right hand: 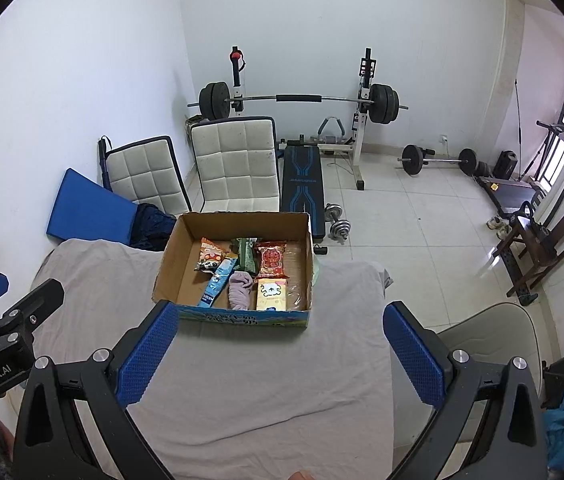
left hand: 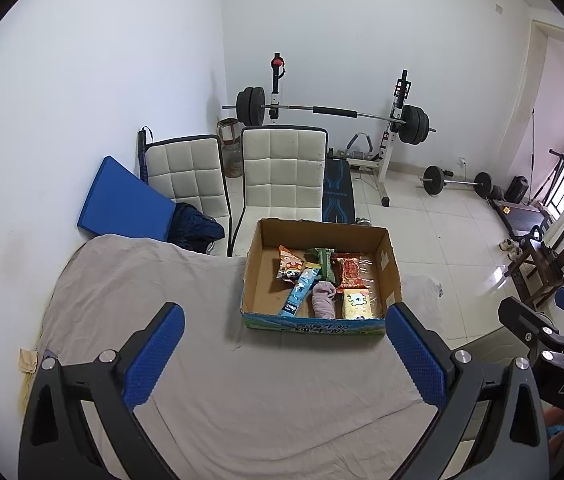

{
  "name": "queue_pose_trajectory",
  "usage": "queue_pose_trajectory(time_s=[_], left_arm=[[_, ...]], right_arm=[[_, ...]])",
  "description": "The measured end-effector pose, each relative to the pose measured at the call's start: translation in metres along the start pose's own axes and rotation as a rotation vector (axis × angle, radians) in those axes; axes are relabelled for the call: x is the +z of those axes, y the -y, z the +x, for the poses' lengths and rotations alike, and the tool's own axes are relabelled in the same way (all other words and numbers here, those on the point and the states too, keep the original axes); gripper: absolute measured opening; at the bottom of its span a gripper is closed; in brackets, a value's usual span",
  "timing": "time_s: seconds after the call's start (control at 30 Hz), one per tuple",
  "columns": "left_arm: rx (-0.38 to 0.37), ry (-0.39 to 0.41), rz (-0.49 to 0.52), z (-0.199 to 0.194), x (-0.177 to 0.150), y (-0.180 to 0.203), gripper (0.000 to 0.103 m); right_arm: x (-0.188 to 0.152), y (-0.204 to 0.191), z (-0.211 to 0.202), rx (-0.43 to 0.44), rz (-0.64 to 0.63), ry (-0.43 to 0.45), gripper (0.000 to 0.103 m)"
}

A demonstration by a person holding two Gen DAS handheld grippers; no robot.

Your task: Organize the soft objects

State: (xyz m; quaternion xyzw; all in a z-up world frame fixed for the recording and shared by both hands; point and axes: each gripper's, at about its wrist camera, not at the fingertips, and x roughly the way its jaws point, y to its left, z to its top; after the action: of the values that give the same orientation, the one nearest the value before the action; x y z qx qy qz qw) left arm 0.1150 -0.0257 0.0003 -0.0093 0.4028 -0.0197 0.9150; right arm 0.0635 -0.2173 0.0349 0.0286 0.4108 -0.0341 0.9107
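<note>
While both the left tongs (left hand: 284,354) and the right tongs (right hand: 282,354) hang spread wide and empty over the cloth-covered surface (left hand: 185,360), the cardboard box (right hand: 185,280) sits just beyond. Inside lie a rolled pink sock (right hand: 239,290), snack packets (right hand: 271,266) and a blue sachet (right hand: 215,284). Two white chairs (left hand: 282,172) stand behind.

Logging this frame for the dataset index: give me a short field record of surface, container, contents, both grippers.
surface: table under a grey cloth
container: open cardboard box on the cloth
contents: orange snack bag, blue packet, green packet, red packet, yellow packet, pink rolled cloth
left gripper: open, holding nothing, short of the box
right gripper: open, holding nothing, short of the box
</note>
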Motion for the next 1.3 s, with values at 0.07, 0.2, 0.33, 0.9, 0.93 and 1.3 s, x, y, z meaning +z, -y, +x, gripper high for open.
queue_pose_trajectory(time_s=[0.07,0.2,0.33,0.9,0.93,1.3], left_arm=[[-0.002,0.0,0.002,0.0005,0.0003,0.0,0.103],[-0.002,0.0,-0.001,-0.0006,-0.0011,-0.0014,0.103],[-0.006,-0.004,-0.001,-0.0006,-0.0023,-0.002,0.103],[-0.001,-0.01,0.0,-0.0001,-0.0072,-0.0032,0.103],[-0.001,-0.009,0.001,0.0,-0.0071,-0.003,0.103],[-0.001,-0.009,0.0,-0.0003,-0.0074,-0.0028,0.103]], right_arm=[[-0.0001,0.0,-0.0007,0.001,-0.003,0.001,0.103],[0.0003,0.0002,-0.0011,-0.001,-0.006,0.001,0.103],[0.0004,-0.0002,-0.0011,-0.003,-0.008,0.002,0.103],[-0.0011,0.0017,-0.0024,-0.008,-0.01,0.005,0.103],[-0.0011,0.0014,-0.0024,-0.008,-0.01,0.005,0.103],[-0.0007,0.0039,-0.0061,-0.01,-0.011,0.007,0.103]])
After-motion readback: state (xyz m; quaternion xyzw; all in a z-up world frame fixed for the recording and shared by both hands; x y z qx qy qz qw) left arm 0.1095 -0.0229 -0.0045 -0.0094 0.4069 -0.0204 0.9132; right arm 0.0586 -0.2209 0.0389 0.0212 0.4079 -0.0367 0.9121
